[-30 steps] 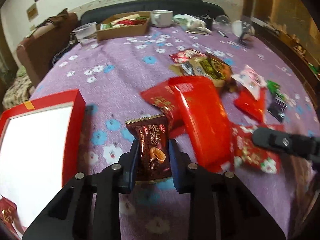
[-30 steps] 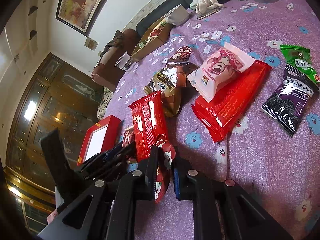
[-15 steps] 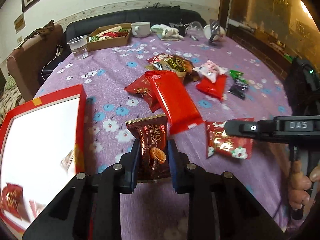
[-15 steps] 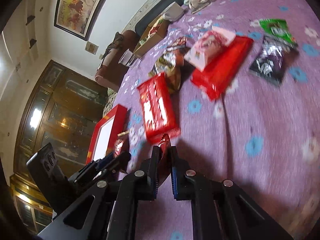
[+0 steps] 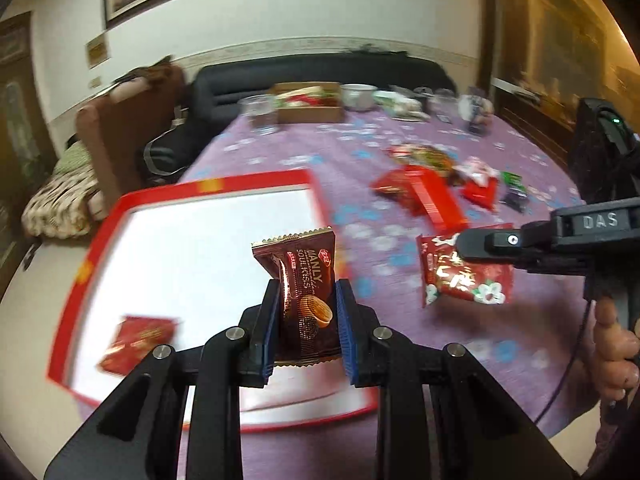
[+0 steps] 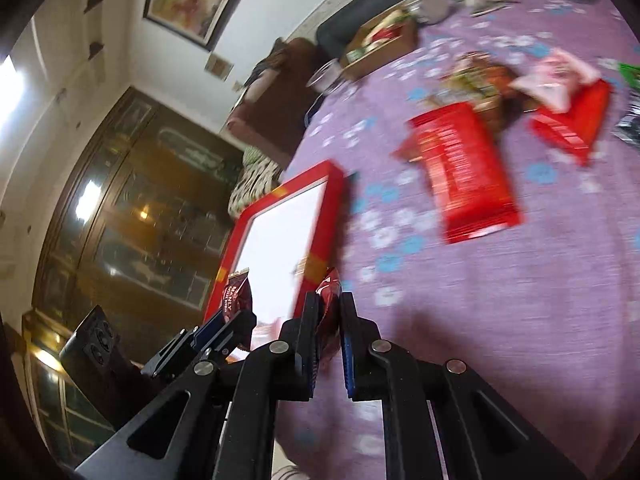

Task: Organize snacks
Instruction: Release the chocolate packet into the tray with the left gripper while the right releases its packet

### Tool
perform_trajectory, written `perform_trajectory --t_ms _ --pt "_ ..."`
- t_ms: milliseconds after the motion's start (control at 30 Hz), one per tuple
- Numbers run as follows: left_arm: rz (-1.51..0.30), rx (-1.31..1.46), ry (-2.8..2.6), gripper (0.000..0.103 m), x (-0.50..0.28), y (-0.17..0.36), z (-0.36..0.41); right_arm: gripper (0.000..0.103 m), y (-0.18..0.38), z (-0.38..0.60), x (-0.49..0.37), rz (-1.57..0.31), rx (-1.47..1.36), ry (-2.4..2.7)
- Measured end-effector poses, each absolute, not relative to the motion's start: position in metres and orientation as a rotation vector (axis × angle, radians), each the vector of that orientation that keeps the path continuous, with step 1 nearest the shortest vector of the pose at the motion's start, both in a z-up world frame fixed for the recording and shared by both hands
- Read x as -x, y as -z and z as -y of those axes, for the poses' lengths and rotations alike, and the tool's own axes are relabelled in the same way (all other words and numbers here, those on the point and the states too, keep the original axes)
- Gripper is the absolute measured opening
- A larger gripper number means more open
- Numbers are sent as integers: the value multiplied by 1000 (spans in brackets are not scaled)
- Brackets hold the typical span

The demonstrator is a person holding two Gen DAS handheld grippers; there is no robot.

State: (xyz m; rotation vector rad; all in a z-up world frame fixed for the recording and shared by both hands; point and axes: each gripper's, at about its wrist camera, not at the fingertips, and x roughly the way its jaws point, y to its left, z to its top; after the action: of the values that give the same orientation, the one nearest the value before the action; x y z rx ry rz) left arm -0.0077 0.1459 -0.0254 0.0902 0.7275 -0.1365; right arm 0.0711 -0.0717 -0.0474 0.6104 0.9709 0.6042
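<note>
Gripping a brown cookie packet (image 5: 305,294) upright between its 2 blue pads, our left gripper (image 5: 306,322) hangs above the red tray (image 5: 120,216), whose white floor carries 1 small red packet (image 5: 138,338). Our right gripper (image 6: 329,334) is clenched on a red flowered packet (image 5: 466,278), held above the purple tablecloth (image 5: 420,344) just beside the tray's right rim. More snack packs (image 5: 436,196) lie scattered farther back on the table.

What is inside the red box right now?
One red snack packet lies on the white floor of the red box. The left claw and its brown cookie packet cover part of the floor.
</note>
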Motion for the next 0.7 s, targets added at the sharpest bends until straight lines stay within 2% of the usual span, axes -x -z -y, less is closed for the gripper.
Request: perform_trajectory --t_ms 267,433,533,567,600,633,667,700 --pt "-755 -39 -4 24 5 42 -211 9 52 -26 -83 -1021 -486 -669" --pt "-762 -56 -54 25 3 48 -224 9 53 -63 -84 -1035 -427 -686" --pt "-758 -81 -103 27 2 49 -227 13 48 -77 -85 -1018 -417 -704" --pt "-755 -89 -122 32 3 49 -228 13 46 -77 -84 -1007 -421 -708" --pt "-753 -93 -137 50 3 48 -231 14 43 -74 -83 -994 -436 -713" --pt "-746 -100 -167 60 4 47 -232 19 41 -70 -83 -981 -460 -720" --pt "-733 -102 -180 75 6 45 -234 26 40 -64 -84 -971 -478 -718" --pt "-714 -100 -187 78 7 43 -235 29 37 -57 -84 -952 -496 -698"
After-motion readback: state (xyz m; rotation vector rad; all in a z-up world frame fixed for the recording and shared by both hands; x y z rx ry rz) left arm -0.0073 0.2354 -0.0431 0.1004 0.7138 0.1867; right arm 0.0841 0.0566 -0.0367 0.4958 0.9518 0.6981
